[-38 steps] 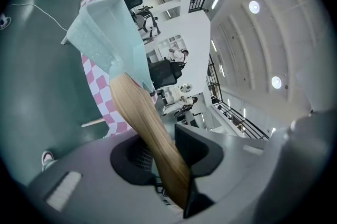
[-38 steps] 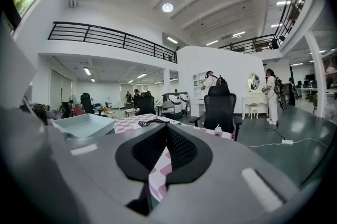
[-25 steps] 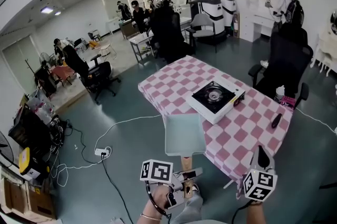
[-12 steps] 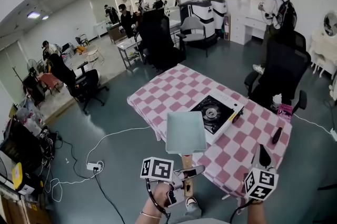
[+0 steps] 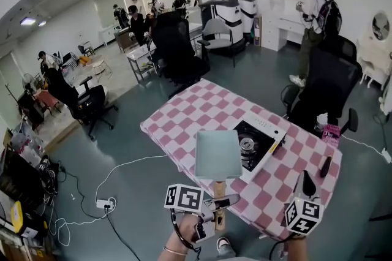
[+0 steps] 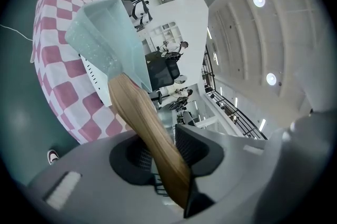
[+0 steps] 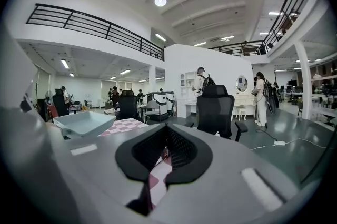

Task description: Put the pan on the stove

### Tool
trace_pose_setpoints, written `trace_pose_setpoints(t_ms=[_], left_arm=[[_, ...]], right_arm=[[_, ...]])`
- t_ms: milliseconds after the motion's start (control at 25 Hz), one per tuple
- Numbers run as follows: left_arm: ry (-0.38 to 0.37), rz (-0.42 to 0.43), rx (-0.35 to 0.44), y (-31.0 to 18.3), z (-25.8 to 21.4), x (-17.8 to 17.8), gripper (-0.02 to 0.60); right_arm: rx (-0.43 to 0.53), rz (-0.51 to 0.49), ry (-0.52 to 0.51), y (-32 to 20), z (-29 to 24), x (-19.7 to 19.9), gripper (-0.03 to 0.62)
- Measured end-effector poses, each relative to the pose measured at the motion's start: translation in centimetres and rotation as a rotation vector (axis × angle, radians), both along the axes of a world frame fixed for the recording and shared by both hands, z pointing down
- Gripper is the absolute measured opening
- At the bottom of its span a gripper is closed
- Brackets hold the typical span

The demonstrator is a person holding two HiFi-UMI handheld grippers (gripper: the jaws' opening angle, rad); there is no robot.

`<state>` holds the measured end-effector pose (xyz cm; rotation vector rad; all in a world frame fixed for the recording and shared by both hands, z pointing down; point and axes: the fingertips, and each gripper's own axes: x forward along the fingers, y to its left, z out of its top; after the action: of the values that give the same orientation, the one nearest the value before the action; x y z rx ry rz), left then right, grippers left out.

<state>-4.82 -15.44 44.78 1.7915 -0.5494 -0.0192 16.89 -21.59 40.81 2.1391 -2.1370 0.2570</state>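
A pale green square pan (image 5: 217, 152) with a wooden handle (image 5: 219, 188) is held level in the air, and my left gripper (image 5: 219, 200) is shut on that handle. In the head view the pan hangs over the near corner of the pink checked table (image 5: 196, 108) and overlaps the left edge of the white portable stove (image 5: 264, 134), whose black burner (image 5: 247, 144) is bare. The left gripper view looks along the handle (image 6: 147, 133) to the pan (image 6: 105, 39), with the stove's white side (image 6: 97, 81) beyond. My right gripper (image 5: 305, 183) is shut and holds nothing, to the pan's right. The pan (image 7: 84, 123) also shows in the right gripper view.
A black oblong object (image 5: 325, 166) lies on the table's right part, and a pink item (image 5: 331, 131) sits at its far edge. A black office chair (image 5: 331, 85) stands behind the table, with a person (image 5: 315, 8) beyond. A white cable and power strip (image 5: 101, 203) lie on the floor at the left.
Both grippers have come closer to the table. The pan, earlier in front of the table's edge, now overlaps the table corner and the stove's near side.
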Motion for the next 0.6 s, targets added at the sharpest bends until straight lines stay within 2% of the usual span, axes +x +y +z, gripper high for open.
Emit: trace_pose_setpoints(t_ms=[600], left_arm=[[0.007,0.04,-0.018,-4.1,0.9,-0.9,0.115]], right_arm=[[-0.044,-0.005,0.036,-6.0,1.2,-2.1,0.009]])
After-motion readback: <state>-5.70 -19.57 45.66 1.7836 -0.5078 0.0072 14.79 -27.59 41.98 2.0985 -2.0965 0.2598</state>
